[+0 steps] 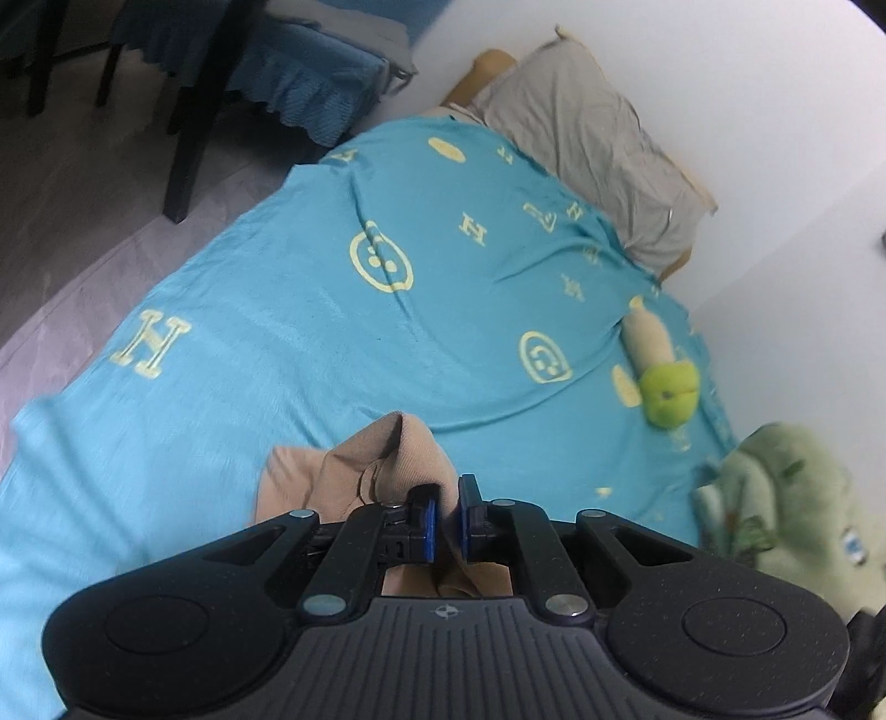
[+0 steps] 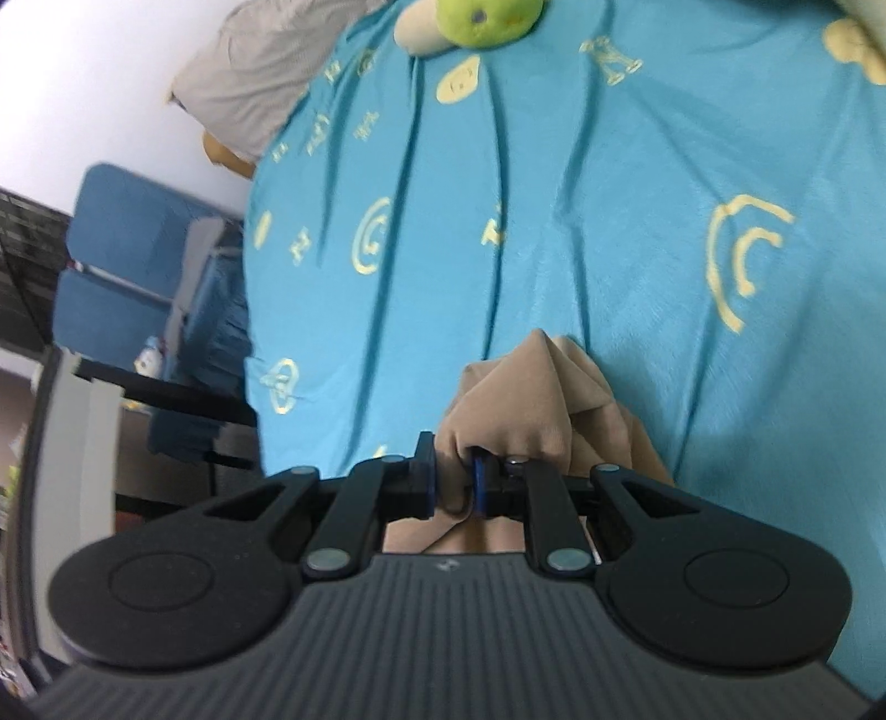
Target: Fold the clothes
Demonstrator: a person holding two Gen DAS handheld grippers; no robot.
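Both claws, left claw (image 1: 447,512) and right claw (image 2: 453,481), pinch one tan garment (image 1: 354,471) over the bed (image 1: 310,310).
Only the left view shows the pale green blanket (image 1: 797,498); one pillow (image 1: 598,144), one green plush toy (image 1: 667,396).

Below the left gripper (image 1: 447,512), most of the tan garment (image 1: 354,459) is hidden by its body. Beyond the right gripper (image 2: 454,482), the green plush toy (image 2: 487,19) is cut off; bedspread (image 2: 664,166) prints blur.

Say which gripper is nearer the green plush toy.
Cannot tell. Both the left gripper and the right gripper are shut on the tan garment, far from the green plush toy.
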